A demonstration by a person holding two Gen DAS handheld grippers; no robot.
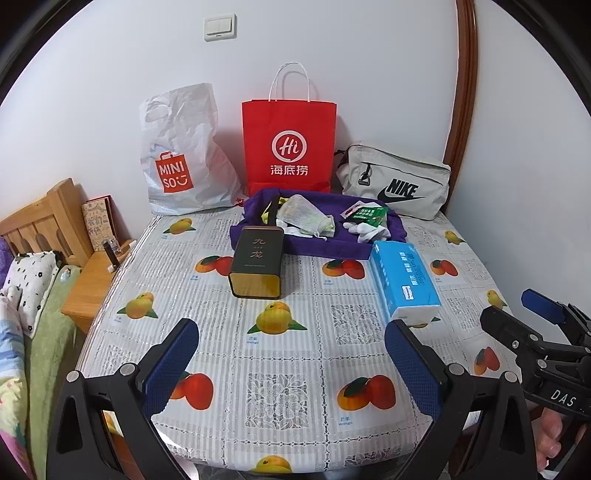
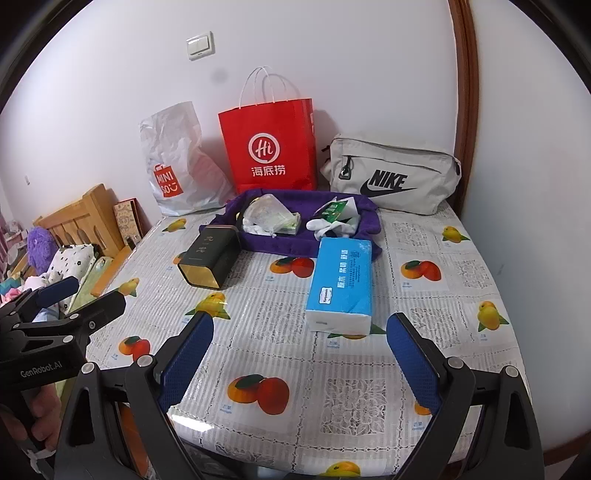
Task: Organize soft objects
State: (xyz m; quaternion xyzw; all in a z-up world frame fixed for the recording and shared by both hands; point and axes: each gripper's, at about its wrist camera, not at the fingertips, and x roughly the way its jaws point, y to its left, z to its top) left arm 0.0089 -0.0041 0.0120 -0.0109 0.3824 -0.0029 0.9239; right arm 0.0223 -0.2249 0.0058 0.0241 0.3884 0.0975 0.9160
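wall (image 1: 369,55): plain white, far | light switch (image 1: 220,27): double rocker, upper left of centre | door frame (image 1: 464,74): brown wood, far right | table (image 1: 295,369): fruit-print cover | bed headboard (image 1: 48,218): light wood, left | lighting: even, soft

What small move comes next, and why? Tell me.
Probably ease the right gripper forward toward the blue tissue pack. Both grippers are open and hold nothing, and the pack lies on the table just ahead of the right one, outside the purple tray.
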